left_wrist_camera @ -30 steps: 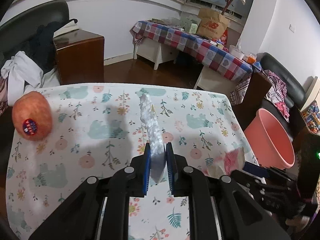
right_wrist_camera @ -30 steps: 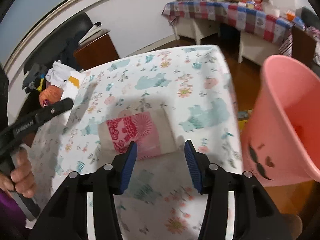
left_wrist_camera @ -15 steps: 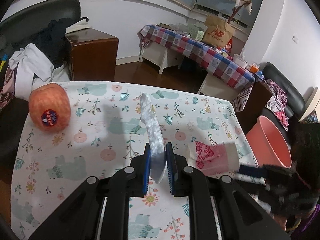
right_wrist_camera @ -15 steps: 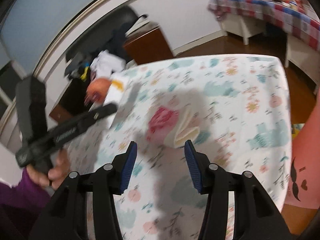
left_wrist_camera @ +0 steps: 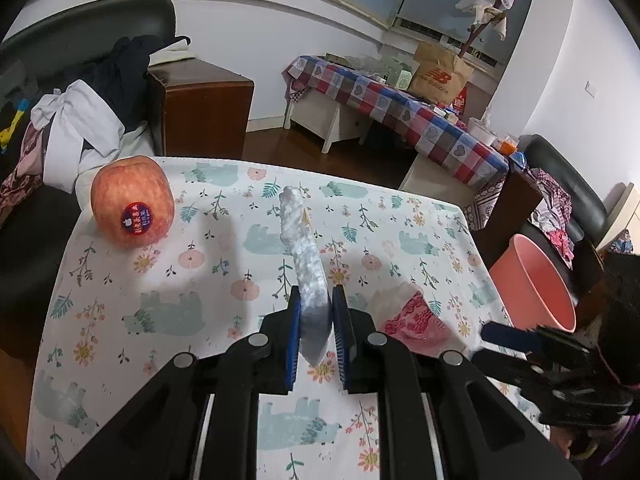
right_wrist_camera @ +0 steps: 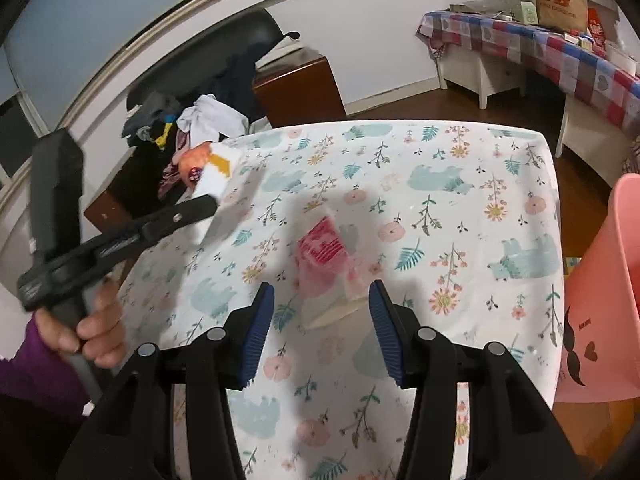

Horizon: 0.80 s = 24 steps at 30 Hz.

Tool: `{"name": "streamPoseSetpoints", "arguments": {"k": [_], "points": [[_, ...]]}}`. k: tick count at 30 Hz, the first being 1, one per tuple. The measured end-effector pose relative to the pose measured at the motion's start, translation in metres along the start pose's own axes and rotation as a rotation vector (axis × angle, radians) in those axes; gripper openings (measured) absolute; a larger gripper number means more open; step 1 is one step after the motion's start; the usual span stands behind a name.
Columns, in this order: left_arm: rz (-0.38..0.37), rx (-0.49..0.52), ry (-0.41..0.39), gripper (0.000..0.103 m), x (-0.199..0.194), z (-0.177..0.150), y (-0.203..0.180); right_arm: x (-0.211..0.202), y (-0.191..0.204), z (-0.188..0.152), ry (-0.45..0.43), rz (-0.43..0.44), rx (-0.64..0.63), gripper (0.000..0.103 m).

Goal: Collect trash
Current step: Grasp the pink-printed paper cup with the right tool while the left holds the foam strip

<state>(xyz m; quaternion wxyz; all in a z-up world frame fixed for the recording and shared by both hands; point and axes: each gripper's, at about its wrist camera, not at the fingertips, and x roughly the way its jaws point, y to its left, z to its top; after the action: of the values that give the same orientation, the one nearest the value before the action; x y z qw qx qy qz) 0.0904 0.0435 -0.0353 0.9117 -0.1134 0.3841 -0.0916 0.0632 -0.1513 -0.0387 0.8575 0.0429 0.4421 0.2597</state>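
Observation:
My left gripper point(left_wrist_camera: 316, 320) is shut on a white crinkled wrapper point(left_wrist_camera: 304, 256), held edge-on above the floral tablecloth point(left_wrist_camera: 224, 264). From the right wrist view the same left gripper point(right_wrist_camera: 204, 208) carries that wrapper point(right_wrist_camera: 218, 176), which has a yellow mark. A flattened paper cup with a red pattern point(right_wrist_camera: 326, 256) lies on the cloth just ahead of my right gripper point(right_wrist_camera: 322, 320), which is open with nothing between its pads. The cup point(left_wrist_camera: 412, 316) and the right gripper point(left_wrist_camera: 516, 340) also show at the lower right of the left wrist view. A pink bin point(right_wrist_camera: 600, 300) stands beside the table's right edge.
An apple with a blue sticker point(left_wrist_camera: 132, 208) sits at the table's far left corner. Clothes are heaped on a dark chair point(left_wrist_camera: 80, 120) behind it, beside a brown cabinet point(left_wrist_camera: 204, 108). A checked-cloth table point(left_wrist_camera: 400, 108) and a black sofa point(left_wrist_camera: 560, 184) stand further back. A hand point(right_wrist_camera: 92, 328) holds the left gripper's handle.
The left gripper has shifted across the table with the wrapper, so the apple sits further right in its view. The right gripper has swung and rolled; the bin has slid to its view's right edge.

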Motion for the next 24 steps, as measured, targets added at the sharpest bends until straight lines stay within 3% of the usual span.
{"name": "streamPoseSetpoints", "arguments": {"k": [8,10,13,24], "points": [[0.008,0.008,0.003,0.014,-0.014,-0.012,-0.003,0.028,0.005,-0.002,0.019,-0.087,-0.011,0.049],[0.014,0.011,0.001,0.014,-0.016,-0.016,-0.004,0.030,0.008,-0.006,0.030,-0.082,-0.015,0.029],[0.010,0.006,-0.006,0.014,-0.020,-0.018,-0.006,0.028,0.012,-0.013,0.033,-0.073,-0.014,0.012],[0.050,0.034,-0.080,0.014,-0.039,-0.014,-0.031,-0.022,0.026,-0.025,-0.111,-0.041,0.004,0.011]]}}
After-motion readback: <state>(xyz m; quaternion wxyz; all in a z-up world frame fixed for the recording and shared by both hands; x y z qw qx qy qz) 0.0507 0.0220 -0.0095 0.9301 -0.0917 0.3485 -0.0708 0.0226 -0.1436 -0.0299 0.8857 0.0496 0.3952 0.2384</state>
